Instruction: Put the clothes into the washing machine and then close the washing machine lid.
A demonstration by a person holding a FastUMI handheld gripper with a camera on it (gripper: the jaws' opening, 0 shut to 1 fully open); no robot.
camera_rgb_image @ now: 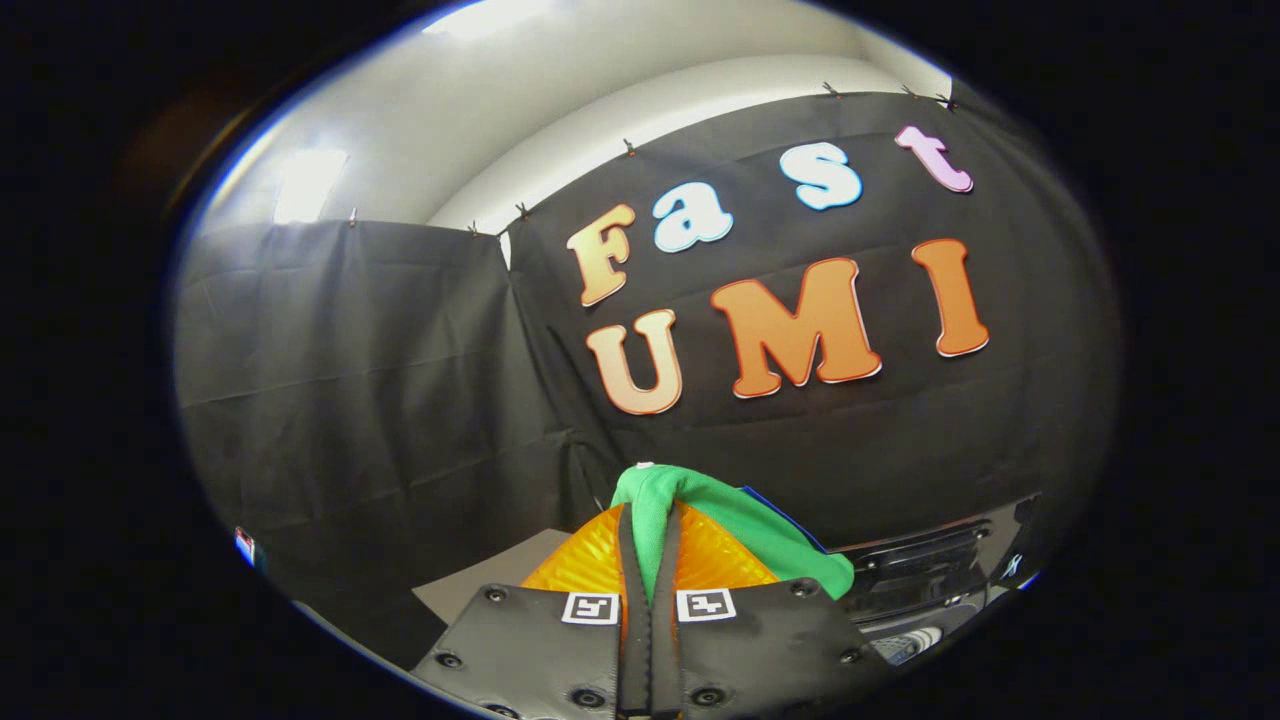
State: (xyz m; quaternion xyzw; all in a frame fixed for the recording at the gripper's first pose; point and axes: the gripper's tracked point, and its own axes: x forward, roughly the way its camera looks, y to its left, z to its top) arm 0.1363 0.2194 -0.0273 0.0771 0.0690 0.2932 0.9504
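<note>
Between your gripper's (650, 560) fingers, a green garment (700, 510) was pinched.
You had both fingers pressed nearly together on the cloth, which bunched over the tips and hung off to the right. Just beyond lay the dark washing machine (930, 570), with the black cloth wall (380, 400) behind it.

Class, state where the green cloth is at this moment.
In the gripper view the green cloth is pinched between the closed jaws of the gripper, draping over their tips toward the dark washing machine beyond.
</note>
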